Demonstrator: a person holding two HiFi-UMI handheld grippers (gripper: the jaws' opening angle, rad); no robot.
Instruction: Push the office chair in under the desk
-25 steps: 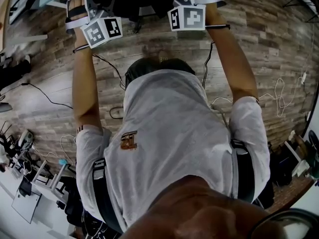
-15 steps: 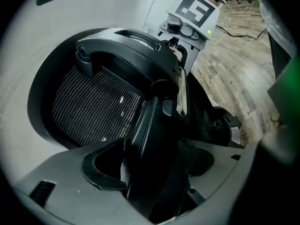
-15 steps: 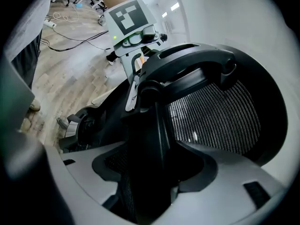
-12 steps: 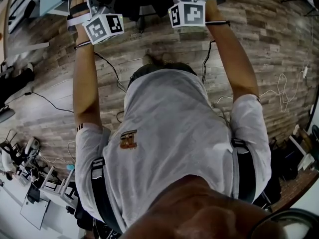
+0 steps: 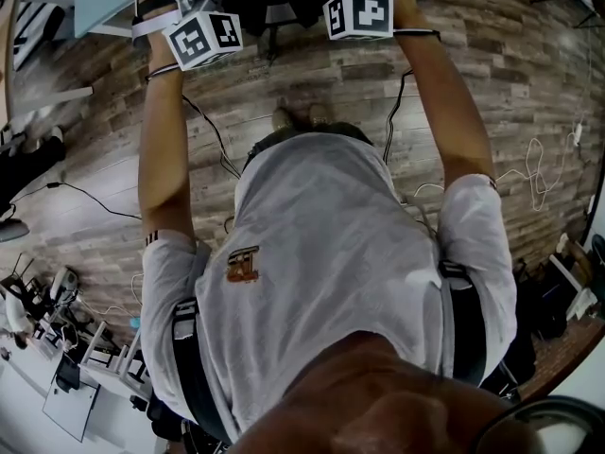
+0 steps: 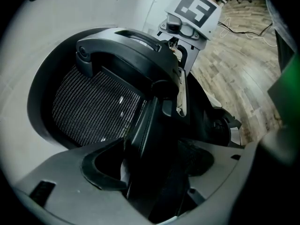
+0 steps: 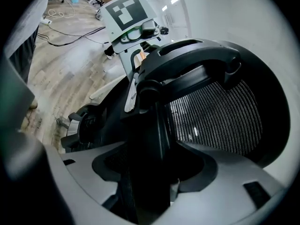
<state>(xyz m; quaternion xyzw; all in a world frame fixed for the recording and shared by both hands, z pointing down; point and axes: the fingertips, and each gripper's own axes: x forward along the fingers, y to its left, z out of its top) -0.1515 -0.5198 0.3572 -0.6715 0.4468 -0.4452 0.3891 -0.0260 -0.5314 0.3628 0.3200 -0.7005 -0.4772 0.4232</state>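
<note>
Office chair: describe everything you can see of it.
The office chair is black: a fine mesh back panel set in a curved, hard plastic-looking frame. The left gripper and right gripper are each shut on a dark upright part of the back, facing each other across it. Seat, base and wheels cannot be made out.

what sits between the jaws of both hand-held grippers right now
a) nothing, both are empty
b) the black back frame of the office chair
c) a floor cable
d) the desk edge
B: the left hand-held gripper and the right hand-held gripper each have the black back frame of the office chair clamped between their jaws, next to its mesh panel.
</note>
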